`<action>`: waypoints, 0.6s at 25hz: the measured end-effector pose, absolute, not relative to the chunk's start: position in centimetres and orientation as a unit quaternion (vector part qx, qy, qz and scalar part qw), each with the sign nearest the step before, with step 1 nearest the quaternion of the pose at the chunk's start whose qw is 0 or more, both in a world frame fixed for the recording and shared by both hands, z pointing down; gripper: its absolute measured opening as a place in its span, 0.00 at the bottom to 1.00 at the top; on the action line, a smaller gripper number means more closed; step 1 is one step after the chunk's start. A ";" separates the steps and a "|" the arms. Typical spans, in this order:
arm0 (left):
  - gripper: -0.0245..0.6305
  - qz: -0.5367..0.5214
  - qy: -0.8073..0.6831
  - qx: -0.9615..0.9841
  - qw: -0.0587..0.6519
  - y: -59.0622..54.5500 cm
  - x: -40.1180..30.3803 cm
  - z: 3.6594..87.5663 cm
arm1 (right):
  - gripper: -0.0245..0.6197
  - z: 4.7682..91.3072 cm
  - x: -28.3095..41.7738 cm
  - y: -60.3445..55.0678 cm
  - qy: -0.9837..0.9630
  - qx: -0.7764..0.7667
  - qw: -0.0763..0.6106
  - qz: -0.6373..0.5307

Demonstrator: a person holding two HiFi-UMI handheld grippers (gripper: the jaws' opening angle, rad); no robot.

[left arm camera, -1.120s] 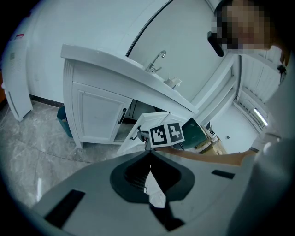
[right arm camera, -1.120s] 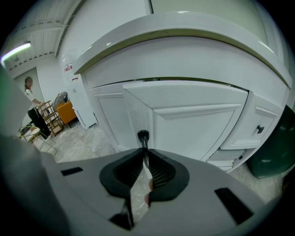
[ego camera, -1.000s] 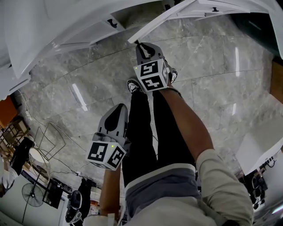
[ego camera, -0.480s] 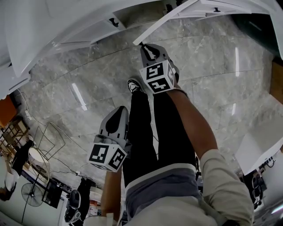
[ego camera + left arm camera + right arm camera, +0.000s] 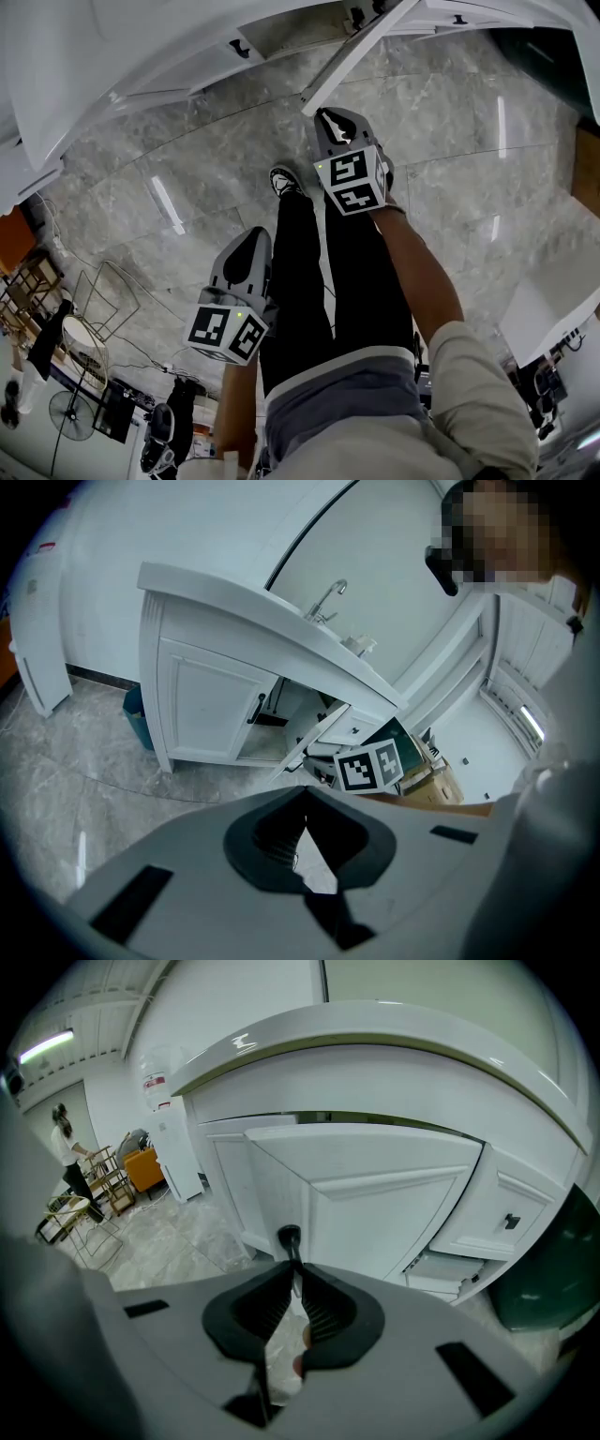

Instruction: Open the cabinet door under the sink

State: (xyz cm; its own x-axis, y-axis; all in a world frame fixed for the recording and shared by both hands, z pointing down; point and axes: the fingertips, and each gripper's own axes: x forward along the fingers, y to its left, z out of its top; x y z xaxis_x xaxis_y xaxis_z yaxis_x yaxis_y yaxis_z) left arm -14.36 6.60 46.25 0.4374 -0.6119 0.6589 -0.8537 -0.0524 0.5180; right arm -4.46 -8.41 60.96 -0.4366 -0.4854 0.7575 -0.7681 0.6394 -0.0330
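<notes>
Under the sink counter (image 5: 244, 597), the cabinet door (image 5: 375, 1194) stands swung well out, so the opening looks nearly done. Its black handle (image 5: 289, 1237) is clamped in the closed jaws of the right gripper (image 5: 293, 1274), arm stretched forward and down. Hanging beside the person's leg (image 5: 300, 281), the left gripper (image 5: 305, 824) has its jaws together on nothing.

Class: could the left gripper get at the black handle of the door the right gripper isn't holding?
Probably yes: the left gripper hangs low, shut and empty, with only bare floor between it and that handle; the right gripper, shut on the open door's handle, stands aside.
</notes>
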 end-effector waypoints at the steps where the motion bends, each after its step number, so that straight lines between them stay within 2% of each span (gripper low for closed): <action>1: 0.04 0.132 -0.512 0.715 0.458 6.5 -14.3 46.3 | 0.11 61.0 -4.2 -8.2 -0.825 0.380 0.373 0.191; 15: 0.04 0.142 -0.496 0.725 0.456 5.0 -12.8 46.1 | 0.10 61.3 0.0 -6.0 -0.806 0.402 0.375 0.222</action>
